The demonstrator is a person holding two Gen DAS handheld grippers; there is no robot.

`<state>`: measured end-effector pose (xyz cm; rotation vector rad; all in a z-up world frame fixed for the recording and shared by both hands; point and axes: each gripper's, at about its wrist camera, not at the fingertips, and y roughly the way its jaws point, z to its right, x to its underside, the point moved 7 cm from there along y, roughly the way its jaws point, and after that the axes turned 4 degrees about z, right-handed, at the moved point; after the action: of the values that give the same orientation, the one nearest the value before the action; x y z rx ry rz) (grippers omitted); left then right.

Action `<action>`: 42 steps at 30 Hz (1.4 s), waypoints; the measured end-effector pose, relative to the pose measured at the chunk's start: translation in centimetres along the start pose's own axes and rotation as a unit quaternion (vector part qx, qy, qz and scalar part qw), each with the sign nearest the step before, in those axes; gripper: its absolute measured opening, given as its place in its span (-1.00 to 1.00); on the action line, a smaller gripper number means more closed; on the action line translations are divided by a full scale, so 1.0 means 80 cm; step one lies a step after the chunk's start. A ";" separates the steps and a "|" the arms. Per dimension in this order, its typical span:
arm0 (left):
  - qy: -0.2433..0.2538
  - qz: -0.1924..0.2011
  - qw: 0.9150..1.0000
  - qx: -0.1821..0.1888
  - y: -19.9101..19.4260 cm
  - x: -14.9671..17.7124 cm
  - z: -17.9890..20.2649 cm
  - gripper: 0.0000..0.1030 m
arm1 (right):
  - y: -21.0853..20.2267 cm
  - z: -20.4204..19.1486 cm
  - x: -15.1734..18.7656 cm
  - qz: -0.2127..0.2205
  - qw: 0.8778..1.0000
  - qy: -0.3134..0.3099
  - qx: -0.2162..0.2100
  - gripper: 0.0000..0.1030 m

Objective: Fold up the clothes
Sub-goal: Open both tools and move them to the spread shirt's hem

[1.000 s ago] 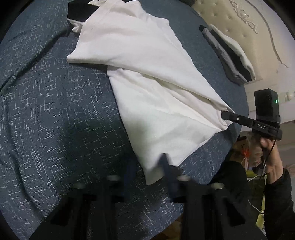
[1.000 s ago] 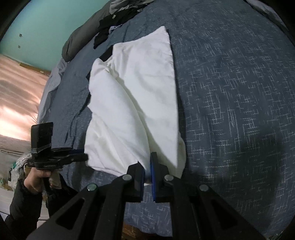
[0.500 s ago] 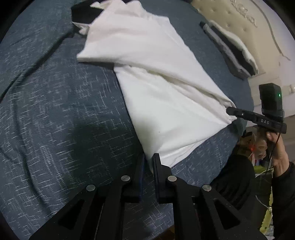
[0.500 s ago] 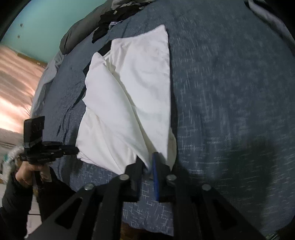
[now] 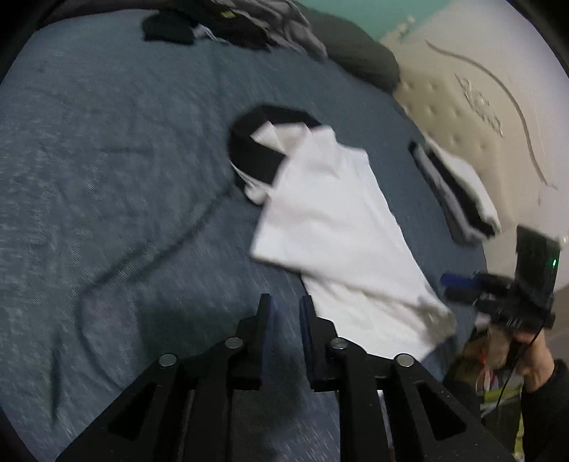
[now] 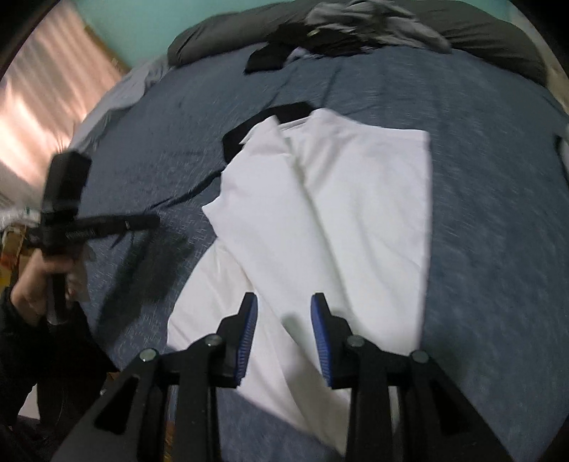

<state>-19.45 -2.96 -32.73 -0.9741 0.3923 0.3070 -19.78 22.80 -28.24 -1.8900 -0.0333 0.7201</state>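
A white garment (image 5: 330, 220) with a black part (image 5: 256, 149) at its far end lies folded lengthwise on the blue bedspread (image 5: 106, 199). My left gripper (image 5: 284, 309) hovers over bare bedspread just left of the garment's near edge. Its jaws are opening and nothing is between them. My right gripper (image 6: 284, 305) hangs above the white garment (image 6: 320, 199) near its lower hem, jaws opening, with cloth below them but none pinched. Each view shows the other gripper, the right gripper (image 5: 462, 284) and the left gripper (image 6: 142, 224). The picture is blurred.
A folded stack of clothes (image 5: 458, 192) lies by the padded headboard (image 5: 480, 99). A heap of dark and grey clothes (image 6: 338, 25) sits at the far side of the bed. A pink curtain (image 6: 42, 106) hangs left. A hand (image 6: 39, 284) holds the left gripper.
Both grippers let go of the garment's near hem corners and pulled up and back. The jaws, shut on cloth before, now stand apart. Both views have tilted up to show more of the bed.
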 end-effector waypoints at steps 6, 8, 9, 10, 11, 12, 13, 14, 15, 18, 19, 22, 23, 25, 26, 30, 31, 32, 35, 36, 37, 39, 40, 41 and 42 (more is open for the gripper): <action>-0.003 0.024 1.000 -0.010 0.002 -0.007 -0.036 -0.60 | 0.063 -0.033 -0.022 -0.032 0.997 -0.069 0.028 -0.27; -0.016 0.030 0.999 -0.004 0.005 -0.003 -0.047 -0.60 | 0.079 -0.043 -0.029 -0.038 0.994 -0.092 0.036 -0.26; -0.028 0.032 0.999 0.006 0.006 -0.003 -0.051 -0.60 | 0.084 -0.048 -0.034 -0.037 0.993 -0.103 0.038 -0.26; -0.031 0.034 0.999 0.008 0.006 -0.003 -0.054 -0.59 | 0.088 -0.052 -0.038 -0.035 0.992 -0.111 0.038 -0.26; -0.030 0.035 0.999 0.006 0.006 -0.004 -0.056 -0.59 | 0.091 -0.056 -0.042 -0.033 0.992 -0.115 0.034 -0.26; -0.028 0.037 0.999 0.004 0.006 -0.004 -0.058 -0.59 | 0.095 -0.060 -0.046 -0.032 0.992 -0.118 0.031 -0.26; -0.025 0.038 0.999 0.000 0.007 -0.006 -0.060 -0.59 | 0.099 -0.064 -0.050 -0.032 0.992 -0.121 0.029 -0.26; -0.028 0.041 0.999 0.000 0.007 -0.008 -0.063 -0.59 | 0.104 -0.068 -0.053 -0.033 0.991 -0.124 0.029 -0.26; -0.033 0.044 0.999 0.001 0.006 -0.011 -0.065 -0.59 | 0.109 -0.072 -0.055 -0.037 0.990 -0.130 0.033 -0.26; -0.040 0.050 0.998 0.004 0.004 -0.016 -0.071 -0.59 | 0.127 -0.081 -0.058 -0.051 0.986 -0.148 0.050 -0.26; -0.041 0.051 0.998 0.005 0.003 -0.017 -0.072 -0.59 | 0.133 -0.083 -0.057 -0.055 0.985 -0.154 0.058 -0.26; -0.046 0.055 0.997 0.006 0.001 -0.019 -0.076 -0.58 | 0.143 -0.081 -0.058 -0.061 0.984 -0.150 0.068 -0.26; -0.046 0.055 0.997 0.005 0.001 -0.019 -0.077 -0.58 | 0.144 -0.080 -0.058 -0.060 0.985 -0.149 0.069 -0.27; -0.048 0.057 0.997 0.002 0.001 -0.020 -0.080 -0.58 | 0.142 -0.078 -0.059 -0.054 0.985 -0.146 0.069 -0.56; -0.050 0.057 0.997 0.004 0.000 -0.021 -0.081 -0.58 | 0.141 -0.076 -0.059 -0.053 0.986 -0.142 0.066 -0.64; -0.051 0.060 0.997 0.005 -0.002 -0.022 -0.082 -0.58 | 0.125 -0.064 -0.069 -0.034 0.994 -0.096 0.030 -0.86; -0.049 0.060 0.997 0.005 -0.002 -0.023 -0.081 -0.58 | 0.120 -0.060 -0.073 -0.029 0.996 -0.085 0.024 -0.87; -0.049 0.060 0.997 0.005 -0.003 -0.023 -0.081 -0.58 | 0.115 -0.056 -0.076 -0.023 0.997 -0.072 0.018 -0.88; -0.048 0.061 0.997 0.007 -0.003 -0.023 -0.080 -0.58 | 0.098 -0.040 -0.088 0.006 1.000 -0.011 -0.019 -0.90; -0.047 0.061 0.997 0.007 -0.003 -0.023 -0.080 -0.58 | 0.091 -0.035 -0.092 0.017 0.999 0.006 -0.033 -0.90; -0.047 0.061 0.997 0.006 -0.003 -0.023 -0.081 -0.58 | 0.084 -0.030 -0.096 0.027 0.998 0.023 -0.047 -0.90; -0.047 0.061 0.997 0.005 -0.004 -0.023 -0.082 -0.58 | 0.072 -0.022 -0.103 0.043 0.996 0.043 -0.059 -0.90; -0.047 0.061 0.997 0.005 -0.004 -0.023 -0.083 -0.58 | 0.067 -0.019 -0.105 0.048 0.996 0.050 -0.059 -0.90; -0.047 0.061 0.997 0.005 -0.004 -0.023 -0.083 -0.58 | 0.065 -0.015 -0.108 0.050 0.996 0.057 -0.055 -0.90; -0.047 0.061 0.997 0.005 -0.004 -0.023 -0.083 -0.58 | 0.062 -0.010 -0.110 0.053 0.995 0.064 -0.054 -0.90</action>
<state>-22.16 -8.88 -34.98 -0.9234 0.3680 0.4589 -28.03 16.96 -28.20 -2.0498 0.1129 0.6776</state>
